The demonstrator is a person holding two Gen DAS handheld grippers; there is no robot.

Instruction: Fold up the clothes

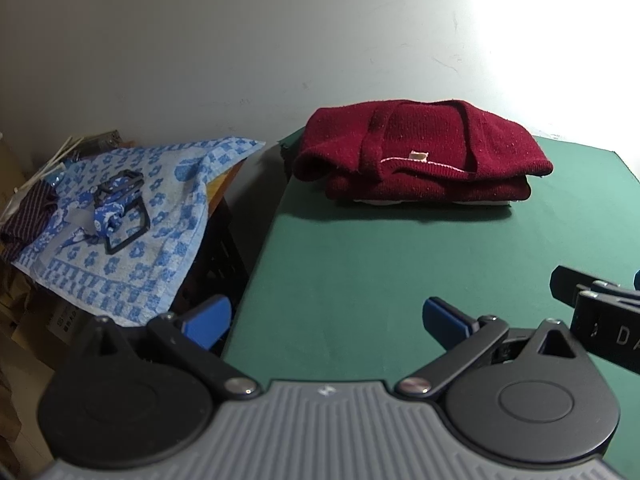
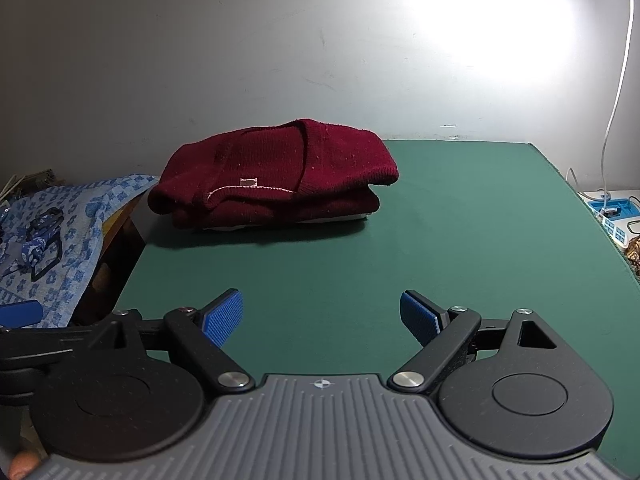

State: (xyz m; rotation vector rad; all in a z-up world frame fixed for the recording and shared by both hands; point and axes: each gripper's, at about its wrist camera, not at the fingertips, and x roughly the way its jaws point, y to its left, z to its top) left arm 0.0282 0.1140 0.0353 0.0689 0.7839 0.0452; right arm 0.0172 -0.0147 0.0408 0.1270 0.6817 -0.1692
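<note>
A dark red knit sweater (image 1: 420, 156) lies folded in a compact stack on the green mat (image 1: 360, 264), near its far left corner by the wall. It also shows in the right wrist view (image 2: 276, 184). My left gripper (image 1: 326, 318) is open and empty, low over the mat's near left edge, well short of the sweater. My right gripper (image 2: 322, 314) is open and empty over the near middle of the mat (image 2: 440, 232). Part of the right gripper shows at the right edge of the left wrist view (image 1: 600, 312).
Left of the table, a blue-and-white flowered towel (image 1: 132, 216) drapes over a dark crate, with a black frame and blue patterned cloth (image 1: 120, 208) on top. A white cable (image 2: 616, 92) and a blue-white tray (image 2: 612, 210) sit beyond the mat's right edge.
</note>
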